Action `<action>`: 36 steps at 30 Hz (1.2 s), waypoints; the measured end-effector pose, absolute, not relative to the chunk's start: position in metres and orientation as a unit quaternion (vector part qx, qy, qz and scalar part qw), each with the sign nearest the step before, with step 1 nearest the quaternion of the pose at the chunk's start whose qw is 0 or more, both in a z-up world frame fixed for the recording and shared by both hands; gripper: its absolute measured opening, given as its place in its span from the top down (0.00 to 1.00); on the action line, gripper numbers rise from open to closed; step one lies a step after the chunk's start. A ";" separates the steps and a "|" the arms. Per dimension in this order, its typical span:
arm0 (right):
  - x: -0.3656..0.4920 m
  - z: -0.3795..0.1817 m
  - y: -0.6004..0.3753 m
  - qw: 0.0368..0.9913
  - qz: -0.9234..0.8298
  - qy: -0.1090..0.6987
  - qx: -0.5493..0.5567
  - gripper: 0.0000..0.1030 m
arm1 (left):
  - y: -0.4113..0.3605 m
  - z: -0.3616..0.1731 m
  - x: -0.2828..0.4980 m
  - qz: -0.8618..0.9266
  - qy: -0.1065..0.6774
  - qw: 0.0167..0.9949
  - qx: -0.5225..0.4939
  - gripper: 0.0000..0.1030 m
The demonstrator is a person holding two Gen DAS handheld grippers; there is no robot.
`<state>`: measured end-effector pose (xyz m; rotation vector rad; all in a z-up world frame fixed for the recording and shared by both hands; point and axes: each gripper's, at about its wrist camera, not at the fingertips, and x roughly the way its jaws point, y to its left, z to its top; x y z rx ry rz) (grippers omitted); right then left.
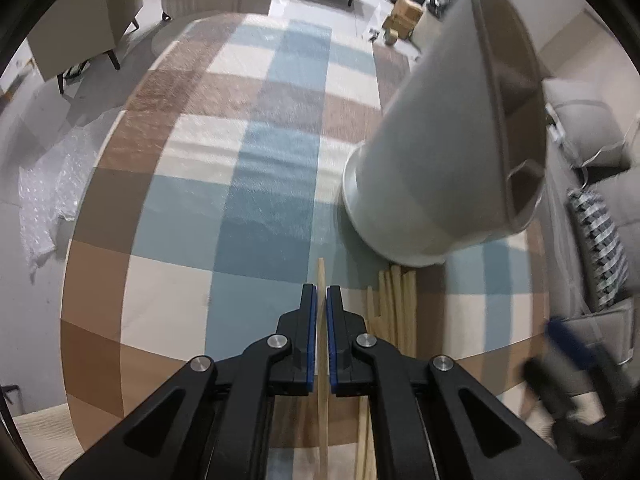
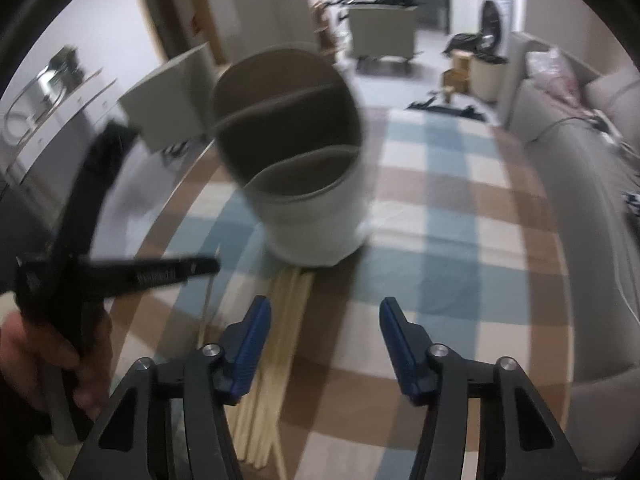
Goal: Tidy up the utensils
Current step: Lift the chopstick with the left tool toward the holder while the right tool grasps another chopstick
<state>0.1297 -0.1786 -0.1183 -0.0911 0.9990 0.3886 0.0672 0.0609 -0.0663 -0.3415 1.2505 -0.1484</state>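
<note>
Left gripper [image 1: 322,292]: jaws closed on one wooden chopstick [image 1: 321,276]; blue pads pinch it from both sides, stick runs lengthwise btwn the fingers, tip pokes out just past them. Gripper points steeply down at the table.
Held chopstick: pale wood, thin, roughly in line w/ the fingers; lower part shows btwn the black arms toward bottom of left wrist view.
Right gripper [image 2: 325,312]: jaws apart, nothing btwn the pads; checked cloth visible in the gap. No contact w/ any stick that I can see.
Chopstick bundle [image 2: 280,320]: loose pile of pale sticks lying flat on the cloth, near end under/beside the right gripper's left finger, far end reaching the foot of the holder. In left wrist view the same pile [image 1: 394,304] sits just right of the closed jaws.
Utensil holder [image 2: 304,184]: white/grey cylinder, upright on the table, open top w/ inner dividers making compartments; looks empty, tho blur makes that hard to confirm. In left wrist view [image 1: 436,152] it's up right of the jaws.
Table [image 1: 224,184]: round, covered w/ blue, brown & white check cloth.
Person's hand [image 2: 48,364]: at left edge of right wrist view, wrapped round the left gripper's black handle; blurred.
Surroundings: beige chairs [image 1: 80,20] beyond table, sofa [image 2: 560,184] to the right.
</note>
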 end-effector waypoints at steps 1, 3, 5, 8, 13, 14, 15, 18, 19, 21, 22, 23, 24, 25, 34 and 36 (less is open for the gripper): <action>0.130 -0.120 -0.172 0.854 0.196 0.479 -0.050 0.55 | 0.068 -0.061 0.064 -0.071 0.577 0.797 -0.166 1.00; 0.132 -0.127 -0.157 0.841 0.221 0.490 -0.063 0.56 | 0.076 -0.055 0.052 -0.076 0.563 0.802 -0.185 1.00; 0.135 -0.137 -0.141 0.824 0.238 0.507 -0.083 0.62 | 0.087 -0.056 0.039 -0.079 0.552 0.804 -0.206 1.00; 0.138 -0.154 -0.120 0.803 0.254 0.526 -0.116 0.70 | 0.098 -0.058 0.041 -0.071 0.547 0.804 -0.224 1.00; 0.152 -0.175 -0.101 0.778 0.259 0.555 -0.142 0.73 | 0.093 -0.064 0.067 -0.064 0.533 0.805 -0.251 1.00; 0.155 -0.178 -0.098 0.775 0.256 0.559 -0.148 0.75 | 0.094 -0.061 0.066 -0.067 0.529 0.806 -0.256 1.00; 0.158 -0.181 -0.095 0.771 0.255 0.564 -0.151 0.76 | 0.092 -0.067 0.080 -0.067 0.526 0.808 -0.257 1.00; 0.165 -0.187 -0.087 0.762 0.246 0.576 -0.163 0.79 | 0.093 -0.071 0.095 -0.069 0.518 0.813 -0.258 1.00; 0.166 -0.189 -0.084 0.759 0.247 0.581 -0.163 0.80 | 0.094 -0.071 0.097 -0.071 0.518 0.812 -0.259 1.00; 0.169 -0.193 -0.079 0.756 0.242 0.584 -0.170 0.85 | 0.095 -0.070 0.098 -0.071 0.519 0.811 -0.258 1.00; 0.172 -0.193 -0.078 0.754 0.242 0.586 -0.172 0.88 | 0.096 -0.070 0.097 -0.070 0.520 0.811 -0.259 1.00; 0.172 -0.196 -0.075 0.752 0.240 0.588 -0.177 0.89 | 0.096 -0.070 0.096 -0.071 0.521 0.809 -0.262 1.00; 0.173 -0.199 -0.074 0.752 0.228 0.590 -0.184 0.92 | 0.097 -0.069 0.096 -0.071 0.521 0.809 -0.263 1.00; 0.173 -0.198 -0.075 0.753 0.224 0.591 -0.183 0.96 | 0.097 -0.068 0.096 -0.071 0.520 0.809 -0.263 1.00; 0.162 -0.179 -0.093 0.786 0.226 0.558 -0.144 0.96 | 0.087 -0.059 0.096 -0.070 0.521 0.817 -0.237 1.00; 0.158 -0.165 -0.103 0.801 0.229 0.539 -0.125 0.96 | 0.082 -0.054 0.094 -0.075 0.517 0.821 -0.228 1.00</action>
